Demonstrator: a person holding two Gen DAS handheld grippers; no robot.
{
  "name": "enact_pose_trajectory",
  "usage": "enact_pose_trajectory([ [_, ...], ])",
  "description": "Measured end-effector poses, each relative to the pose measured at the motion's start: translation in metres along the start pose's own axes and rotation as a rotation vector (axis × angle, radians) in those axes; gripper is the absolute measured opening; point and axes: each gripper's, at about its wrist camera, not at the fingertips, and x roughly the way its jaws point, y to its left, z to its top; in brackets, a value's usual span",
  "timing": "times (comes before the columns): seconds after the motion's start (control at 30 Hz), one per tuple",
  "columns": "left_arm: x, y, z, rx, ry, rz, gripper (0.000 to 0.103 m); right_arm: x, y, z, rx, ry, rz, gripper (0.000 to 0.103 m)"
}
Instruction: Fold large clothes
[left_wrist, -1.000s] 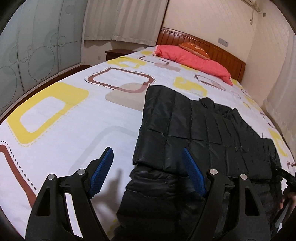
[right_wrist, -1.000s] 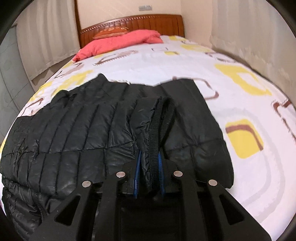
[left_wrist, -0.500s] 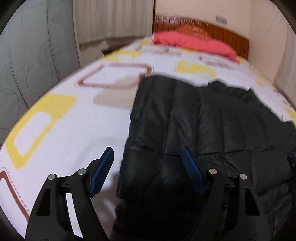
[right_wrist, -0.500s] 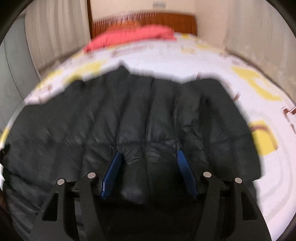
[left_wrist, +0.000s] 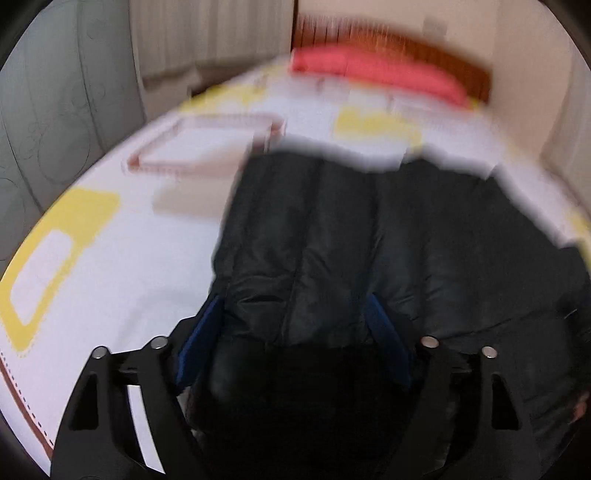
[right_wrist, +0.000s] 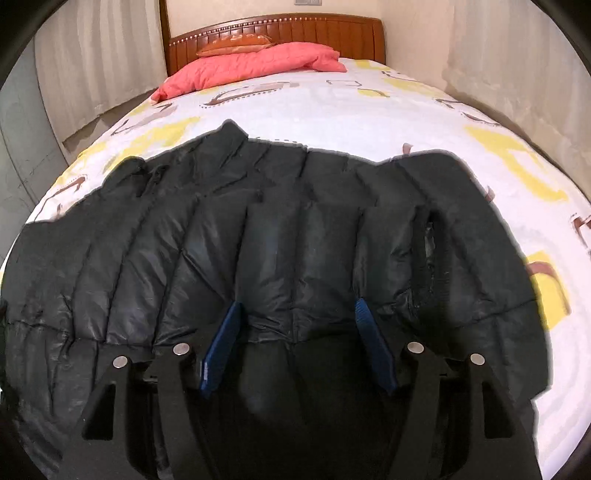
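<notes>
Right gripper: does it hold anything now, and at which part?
Nothing is held. The right gripper is open, with its fingers apart over the near folded edge of the black jacket.

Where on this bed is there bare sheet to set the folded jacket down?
Bare sheet runs between the jacket and the pink pillow, and along the jacket's left side. The near end is crowded: jacket under both open grippers, left gripper and right gripper.

Soft, even indoor light; left wrist view motion-blurred throughout, right wrist view sharp; fisheye bending and dark vignette at edges.
</notes>
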Motion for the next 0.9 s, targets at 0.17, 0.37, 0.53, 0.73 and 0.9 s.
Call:
enact_pose_trajectory([
  [0.17, -0.038, 0.002, 0.020, -0.048, -0.127, -0.063, 0.076, -0.024, 0.008, 0.018, 0.000, -0.063, 0.023, 0.064],
  [0.37, -0.004, -0.016, 0.040, -0.028, -0.106, -0.006, 0.077, 0.007, 0.025, 0.035, 0.008, -0.053, 0.044, 0.064],
  [0.53, 0.037, -0.017, 0.035, -0.010, -0.015, 0.020, 0.081, 0.026, 0.030, 0.027, -0.024, -0.034, 0.025, 0.066],
  [0.73, 0.002, 0.007, 0.023, -0.071, -0.034, -0.040, 0.080, -0.012, 0.010, 0.019, -0.002, -0.054, 0.069, 0.069],
  [0.9, -0.045, 0.046, -0.018, -0.156, -0.034, -0.074, 0.080, -0.061, -0.028, -0.017, 0.019, -0.047, 0.058, 0.070],
])
